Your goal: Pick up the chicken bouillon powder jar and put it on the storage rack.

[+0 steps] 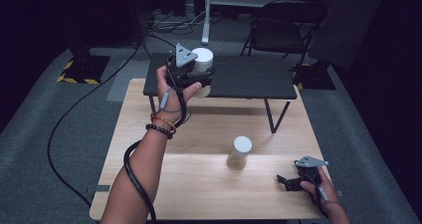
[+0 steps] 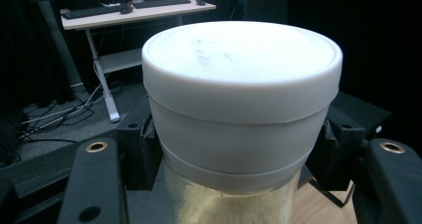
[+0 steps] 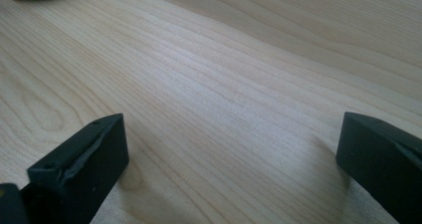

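Left claw (image 1: pixel 201 79) clenched on a white-lidded jar (image 1: pixel 202 59), lifted at 12 o'clock over the black shelf (image 1: pixel 249 77). Right claw (image 1: pixel 288 181) released, jaws wide, resting on the worktop (image 1: pixel 199 179) at 4 o'clock. Second jar (image 1: pixel 240 153) upright near centre, at 10 o'clock from it.

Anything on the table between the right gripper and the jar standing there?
No. In the high view, bare wood lies between the right gripper and the standing jar; the right gripper view shows bare wood between its open jaws.
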`<state>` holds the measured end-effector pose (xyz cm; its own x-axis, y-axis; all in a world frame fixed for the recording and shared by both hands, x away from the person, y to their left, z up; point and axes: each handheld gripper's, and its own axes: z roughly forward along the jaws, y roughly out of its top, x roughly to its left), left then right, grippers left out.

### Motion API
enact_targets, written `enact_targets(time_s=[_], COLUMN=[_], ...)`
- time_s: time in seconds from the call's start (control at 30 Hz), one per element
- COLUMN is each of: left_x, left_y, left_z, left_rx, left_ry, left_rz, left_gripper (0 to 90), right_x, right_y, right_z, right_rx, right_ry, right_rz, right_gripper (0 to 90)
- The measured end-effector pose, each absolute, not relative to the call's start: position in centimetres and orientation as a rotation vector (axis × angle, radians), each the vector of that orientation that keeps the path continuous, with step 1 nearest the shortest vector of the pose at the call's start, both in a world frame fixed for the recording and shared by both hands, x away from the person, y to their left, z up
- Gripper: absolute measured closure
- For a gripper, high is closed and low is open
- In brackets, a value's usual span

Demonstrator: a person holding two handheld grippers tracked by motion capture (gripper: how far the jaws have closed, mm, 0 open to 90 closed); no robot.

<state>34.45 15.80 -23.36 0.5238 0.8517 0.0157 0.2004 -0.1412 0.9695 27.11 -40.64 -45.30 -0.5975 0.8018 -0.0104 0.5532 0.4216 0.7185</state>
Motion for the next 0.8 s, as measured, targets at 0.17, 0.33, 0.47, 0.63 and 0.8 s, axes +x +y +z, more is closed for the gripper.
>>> enact_targets(time_s=[0.17,0.33,0.47,0.63,0.8], left_x=[35.9,37.1,37.9,38.8,39.3], left_y=[15.3,15.0,14.7,14.8,14.8], left_z=[-23.0,-22.5,-22.3,-22.2,-22.3], left_rx=[1.648,1.657,1.668,1.672,1.665], left_ry=[0.908,0.909,0.916,0.924,0.938], left_rz=[0.733,0.738,0.756,0.755,0.757], left_gripper=[34.5,34.5,34.4,34.4,34.4], right_x=[27.1,27.1,27.1,27.1,27.1], right_y=[-40.6,-40.6,-40.6,-40.6,-40.6], right_z=[-45.3,-45.3,-45.3,-45.3,-45.3], right_rx=[1.162,1.163,1.162,1.162,1.162], right_ry=[2.329,2.329,2.329,2.328,2.328], right_rz=[0.98,0.98,0.98,0.98,0.98], right_gripper=[0.0,0.0,0.0,0.0,0.0])
